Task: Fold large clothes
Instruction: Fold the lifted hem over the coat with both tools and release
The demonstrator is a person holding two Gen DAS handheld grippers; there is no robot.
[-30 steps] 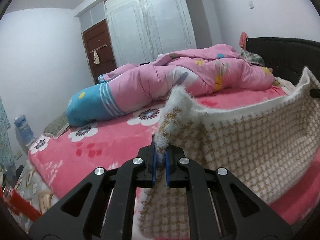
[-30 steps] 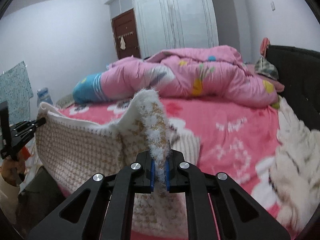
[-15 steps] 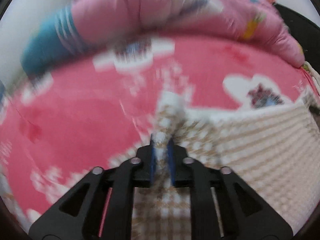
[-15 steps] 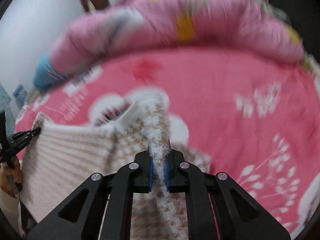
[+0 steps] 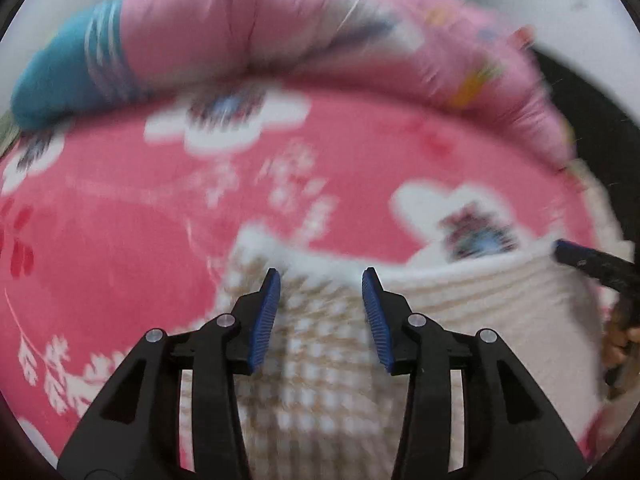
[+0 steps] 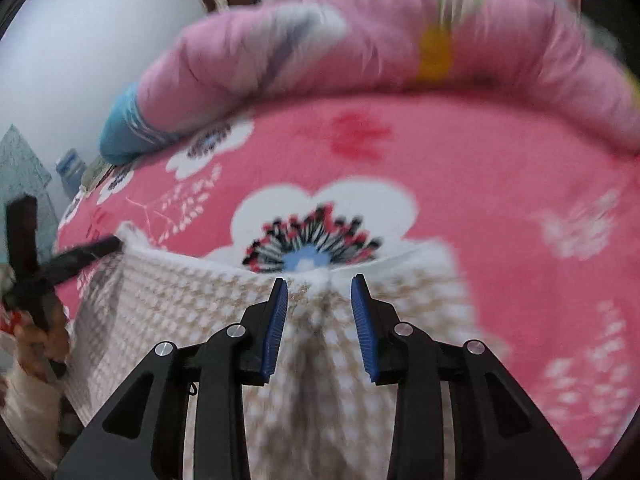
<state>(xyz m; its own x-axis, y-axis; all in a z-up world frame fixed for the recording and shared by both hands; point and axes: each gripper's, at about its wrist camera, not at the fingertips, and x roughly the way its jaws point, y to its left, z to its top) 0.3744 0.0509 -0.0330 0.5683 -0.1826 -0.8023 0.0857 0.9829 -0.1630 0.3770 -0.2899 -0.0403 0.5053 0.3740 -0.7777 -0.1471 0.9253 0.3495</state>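
A cream and beige checked knit garment (image 5: 320,352) with a fuzzy white edge lies on the pink flowered bedspread (image 5: 120,208). My left gripper (image 5: 321,276) hovers over its left corner, jaws opening, the blue pads apart and off the cloth. In the right wrist view the same garment (image 6: 192,312) spreads leftward. My right gripper (image 6: 319,282) stands over its right corner, jaws opening, a small ridge of cloth between the pads and untouched by them. Each view shows the other gripper at the garment's far corner: the right gripper (image 5: 580,258), the left gripper (image 6: 80,254).
A rolled pink quilt with a blue end (image 5: 280,36) lies across the far side of the bed (image 6: 500,184). A dark headboard (image 5: 600,112) stands at the right. A person's hand (image 6: 40,336) holds the left gripper. A water bottle (image 6: 70,170) sits off the bed's left side.
Both grippers swung forward and down, carrying the held garment edge onto the bedspread. Both sets of jaws then parted and let go of the cloth, which now lies flat.
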